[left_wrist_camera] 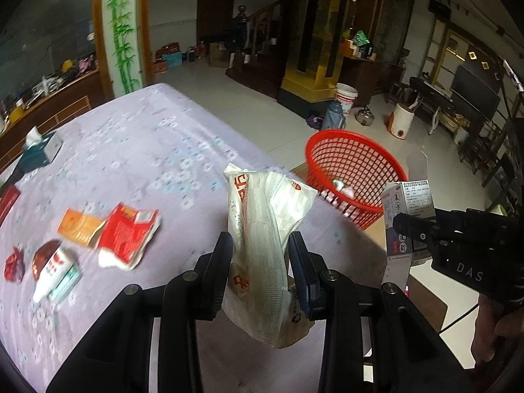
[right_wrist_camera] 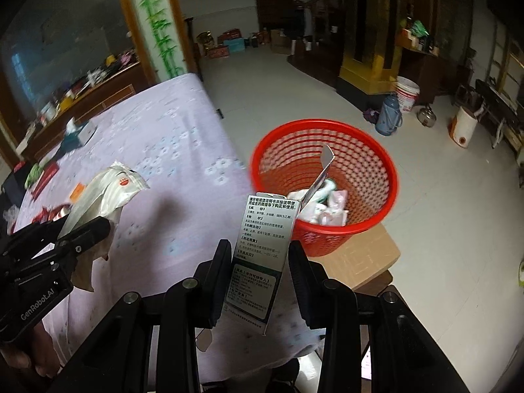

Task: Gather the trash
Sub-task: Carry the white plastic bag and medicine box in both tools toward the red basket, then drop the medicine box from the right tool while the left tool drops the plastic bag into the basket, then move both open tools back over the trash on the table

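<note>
Table point(left_wrist_camera: 137, 150) under lilac flowered cloth, spread left of and below both grippers. Red basket point(right_wrist_camera: 327, 177) ahead-right of left gripper point(left_wrist_camera: 260, 245), straight ahead of right gripper point(right_wrist_camera: 260, 252), sitting on cardboard box point(right_wrist_camera: 363, 262) off table's edge; wrappers already inside. White plastic bag point(left_wrist_camera: 262, 229) with orange print clamped upright between left gripper's fingers point(left_wrist_camera: 219, 262), hanging below them too. Small white carton point(right_wrist_camera: 262, 249) with printed text pinched between right gripper's fingers point(right_wrist_camera: 303, 275), top flap open and pointing at basket. Both held items near basket, not over it yet. Loose trash left of left gripper on cloth: red packet point(left_wrist_camera: 127, 235), orange packet point(left_wrist_camera: 78, 227), white tube point(left_wrist_camera: 54, 270), crumpled red wrapper point(left_wrist_camera: 14, 263). Tissue box point(left_wrist_camera: 41, 150) far left. Slightly motion-blurred throughout.
</note>
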Action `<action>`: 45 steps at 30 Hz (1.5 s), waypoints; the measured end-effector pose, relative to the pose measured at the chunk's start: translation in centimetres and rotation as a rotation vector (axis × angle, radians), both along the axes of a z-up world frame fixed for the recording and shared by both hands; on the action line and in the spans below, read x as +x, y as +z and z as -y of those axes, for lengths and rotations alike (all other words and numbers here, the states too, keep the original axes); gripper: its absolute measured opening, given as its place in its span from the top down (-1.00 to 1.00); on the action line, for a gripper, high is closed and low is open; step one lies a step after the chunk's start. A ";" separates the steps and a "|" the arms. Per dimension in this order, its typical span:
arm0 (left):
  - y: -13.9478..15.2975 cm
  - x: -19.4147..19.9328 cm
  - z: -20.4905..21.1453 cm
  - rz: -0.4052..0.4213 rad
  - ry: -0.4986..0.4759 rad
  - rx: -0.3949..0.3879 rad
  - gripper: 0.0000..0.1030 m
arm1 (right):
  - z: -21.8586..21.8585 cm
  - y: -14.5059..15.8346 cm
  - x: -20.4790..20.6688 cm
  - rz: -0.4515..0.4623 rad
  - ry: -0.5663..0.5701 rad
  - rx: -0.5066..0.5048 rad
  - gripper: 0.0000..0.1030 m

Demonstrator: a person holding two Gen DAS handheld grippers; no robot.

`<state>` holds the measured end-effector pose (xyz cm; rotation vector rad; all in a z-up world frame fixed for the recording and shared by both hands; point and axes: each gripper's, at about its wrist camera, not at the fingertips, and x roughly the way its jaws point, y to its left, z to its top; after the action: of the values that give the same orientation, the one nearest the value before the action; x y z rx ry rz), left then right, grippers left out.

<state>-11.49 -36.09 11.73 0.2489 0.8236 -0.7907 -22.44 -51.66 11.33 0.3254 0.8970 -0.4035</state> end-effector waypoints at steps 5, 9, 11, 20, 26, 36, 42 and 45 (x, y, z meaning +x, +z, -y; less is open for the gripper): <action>0.7 -0.1 3.9 0.003 -0.058 -0.018 0.33 | 4.2 0.6 -0.8 0.021 -0.063 0.035 0.25; 1.4 0.1 7.5 -0.002 -0.114 -0.033 0.33 | 8.0 1.1 -1.1 0.046 -0.097 0.084 0.24; 1.6 0.5 9.3 -0.013 -0.138 -0.043 0.33 | 9.8 1.3 -0.8 0.067 -0.094 0.120 0.24; 1.0 2.4 16.5 -0.056 -0.168 -0.046 0.33 | 16.1 0.8 2.3 0.076 -0.068 0.215 0.17; 1.2 2.8 18.1 -0.052 -0.166 -0.065 -0.15 | 17.2 0.4 4.6 0.054 -0.013 0.212 0.08; 2.4 2.3 14.2 -0.027 -0.092 -0.076 -0.16 | 15.1 1.2 3.9 0.060 -0.010 0.199 0.07; 2.8 1.6 9.9 -0.009 -0.038 -0.085 -0.16 | 9.6 1.7 2.6 0.074 0.026 0.183 0.07; 2.9 1.4 7.5 0.005 -0.026 -0.085 -0.16 | 5.5 2.0 2.1 0.072 0.072 0.158 0.07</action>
<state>-10.06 -43.55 14.66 0.1859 0.7817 -0.8472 -20.32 -57.12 13.31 0.4482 0.8689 -0.2534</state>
